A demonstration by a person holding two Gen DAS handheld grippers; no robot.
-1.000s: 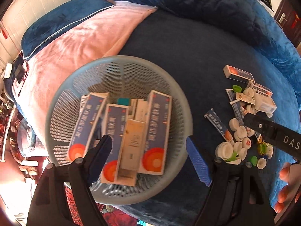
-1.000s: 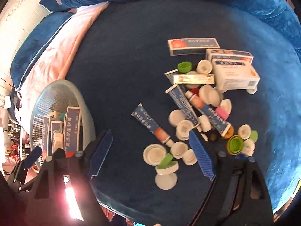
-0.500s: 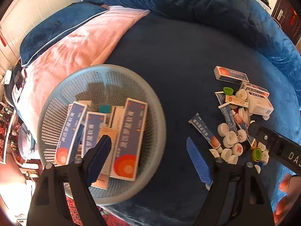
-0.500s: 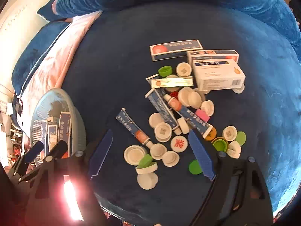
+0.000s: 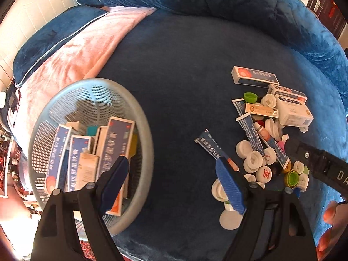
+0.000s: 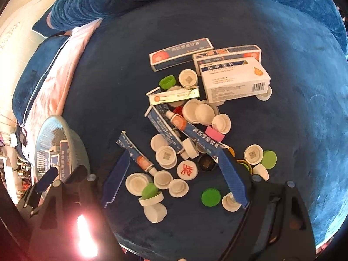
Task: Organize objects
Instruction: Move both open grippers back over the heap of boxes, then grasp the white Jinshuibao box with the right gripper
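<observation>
Left gripper [image 5: 174,174] wide open, held nothing, hung between basket [image 5: 143,130] and pile. Boxes stood in basket, likely sorted there. Right gripper [image 6: 174,174] wide open, empty, over caps [image 6: 165,155] and tube [image 6: 136,153], probably picking next one.

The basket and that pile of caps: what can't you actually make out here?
- Basket bottom, left wrist view: covered by upright boxes.
- Black cap, right wrist view: partly behind the right gripper finger.
- Small box print: too small to read.
</observation>
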